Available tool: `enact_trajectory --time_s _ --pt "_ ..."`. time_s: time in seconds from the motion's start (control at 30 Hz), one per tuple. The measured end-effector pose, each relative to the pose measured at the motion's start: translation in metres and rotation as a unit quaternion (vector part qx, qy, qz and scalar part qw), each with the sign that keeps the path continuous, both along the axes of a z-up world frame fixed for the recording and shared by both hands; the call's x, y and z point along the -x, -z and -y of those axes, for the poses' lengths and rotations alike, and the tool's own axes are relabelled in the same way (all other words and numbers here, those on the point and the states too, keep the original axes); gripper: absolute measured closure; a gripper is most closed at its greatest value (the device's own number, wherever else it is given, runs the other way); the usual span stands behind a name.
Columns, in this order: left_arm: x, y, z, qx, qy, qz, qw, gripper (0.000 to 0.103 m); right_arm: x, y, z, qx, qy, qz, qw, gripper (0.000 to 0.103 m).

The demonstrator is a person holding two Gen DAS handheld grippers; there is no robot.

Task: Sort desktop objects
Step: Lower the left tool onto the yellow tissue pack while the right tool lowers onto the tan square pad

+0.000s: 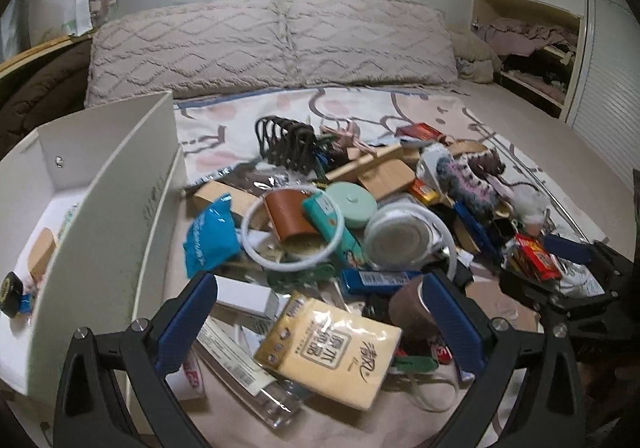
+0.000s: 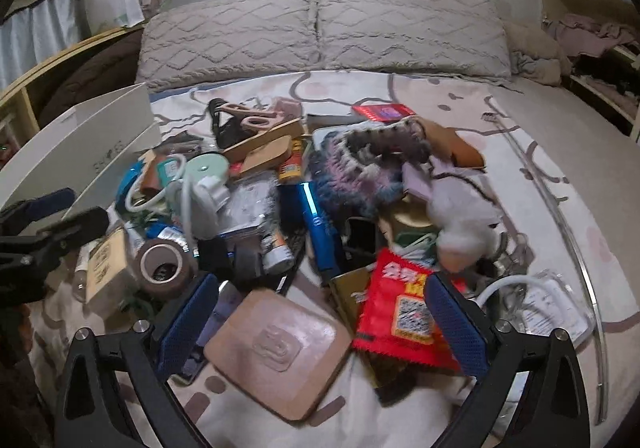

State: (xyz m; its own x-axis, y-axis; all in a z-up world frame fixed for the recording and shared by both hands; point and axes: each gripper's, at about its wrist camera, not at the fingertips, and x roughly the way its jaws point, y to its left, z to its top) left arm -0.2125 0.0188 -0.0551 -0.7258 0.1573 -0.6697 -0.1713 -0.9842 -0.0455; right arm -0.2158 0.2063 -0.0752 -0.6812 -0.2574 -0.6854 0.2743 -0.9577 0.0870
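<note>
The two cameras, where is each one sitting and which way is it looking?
Left wrist view: sits on the left gripper, looking down over its open jaws at the yellow tissue pack and white box; the right gripper shows at its right edge.
Right wrist view: sits on the right gripper, open above the tan case and red packet; the left gripper shows at left.
Both share the brown tape roll, pile and pillows.

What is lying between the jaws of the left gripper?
In the left wrist view, a yellow tissue pack lies between the open jaws of the left gripper, untouched.
</note>
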Motion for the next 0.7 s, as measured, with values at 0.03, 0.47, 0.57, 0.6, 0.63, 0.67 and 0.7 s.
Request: enact_trajectory --time_s 0.03,0.47,0.57,0.6,0.63,0.67,0.7 --pt "0.0 0.002 -0.001 0.001 0.003 0.002 1.0 0.0 0.0 0.001 0.001 0.003 -0.005 0.001 1.0 0.022" --pt "0.012 0.02 0.003 -0.047 0.021 0.054 0.9972 0.016 0.002 0.011 0.019 -0.003 -0.058 0.017 0.998 0.075" --pt "0.013 0.02 0.005 -0.056 0.023 0.059 0.9965 0.019 0.006 0.018 0.024 -0.01 -0.069 0.034 0.997 0.076" --pt "0.014 0.02 0.006 -0.059 0.022 0.061 0.9961 0.021 0.008 0.021 0.025 -0.013 -0.069 0.039 0.997 0.076" --pt "0.015 0.021 0.006 -0.06 0.021 0.063 0.996 0.022 0.01 0.022 0.026 -0.016 -0.068 0.041 0.997 0.076" --pt "0.017 0.022 0.007 -0.06 0.018 0.066 0.9958 0.023 0.011 0.023 0.026 -0.016 -0.068 0.044 0.997 0.076" --pt "0.018 0.024 0.008 -0.059 0.016 0.068 0.9958 0.026 0.011 0.023 0.026 -0.016 -0.068 0.046 0.997 0.076"
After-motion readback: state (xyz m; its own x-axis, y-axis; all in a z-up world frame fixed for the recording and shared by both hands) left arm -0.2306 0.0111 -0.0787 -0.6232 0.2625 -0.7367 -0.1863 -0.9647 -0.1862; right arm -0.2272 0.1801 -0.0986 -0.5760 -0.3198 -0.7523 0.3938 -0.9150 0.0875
